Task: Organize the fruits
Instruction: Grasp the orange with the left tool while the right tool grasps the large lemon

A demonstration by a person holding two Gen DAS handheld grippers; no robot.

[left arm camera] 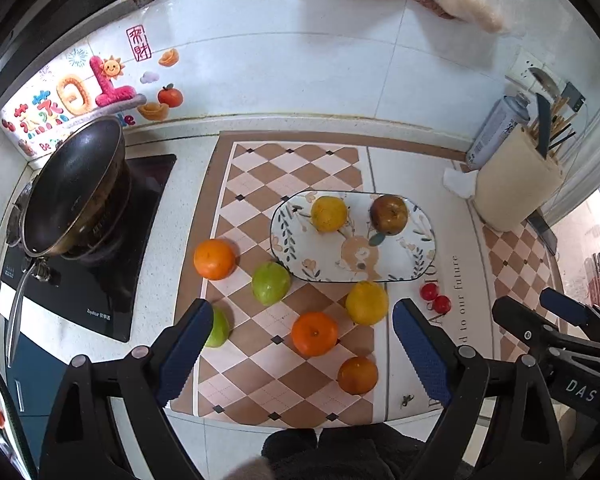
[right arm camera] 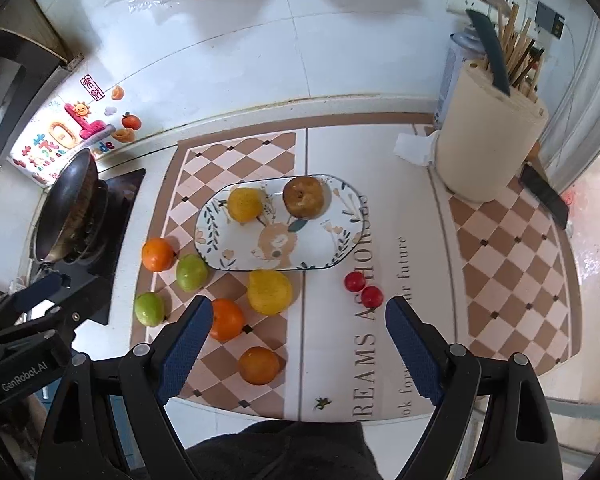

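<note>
An oval patterned plate (left arm camera: 416, 256) (right arm camera: 340, 248) on the checkered mat holds a yellow fruit (left arm camera: 329, 213) (right arm camera: 244, 205) and a brown apple (left arm camera: 389, 214) (right arm camera: 303, 197). Loose on the mat in front of it lie three oranges (left arm camera: 214, 259) (left arm camera: 314, 333) (left arm camera: 357, 375), a yellow fruit (left arm camera: 367, 303) (right arm camera: 269, 292), two green fruits (left arm camera: 271, 283) (left arm camera: 220, 328) and two small red fruits (left arm camera: 435, 298) (right arm camera: 363, 289). My left gripper (left arm camera: 304, 354) hangs open above the loose fruit, holding nothing. My right gripper (right arm camera: 300, 350) is open and empty too, above the mat's near edge.
A dark wok (left arm camera: 74, 192) (right arm camera: 66, 208) sits on the black cooktop (left arm camera: 100, 300) at the left. A cream utensil holder (left arm camera: 514, 184) (right arm camera: 490, 140) with chopsticks and a spray can (left arm camera: 496, 130) stand at the back right. A black phone (right arm camera: 544, 196) lies by the holder. Tiled wall behind.
</note>
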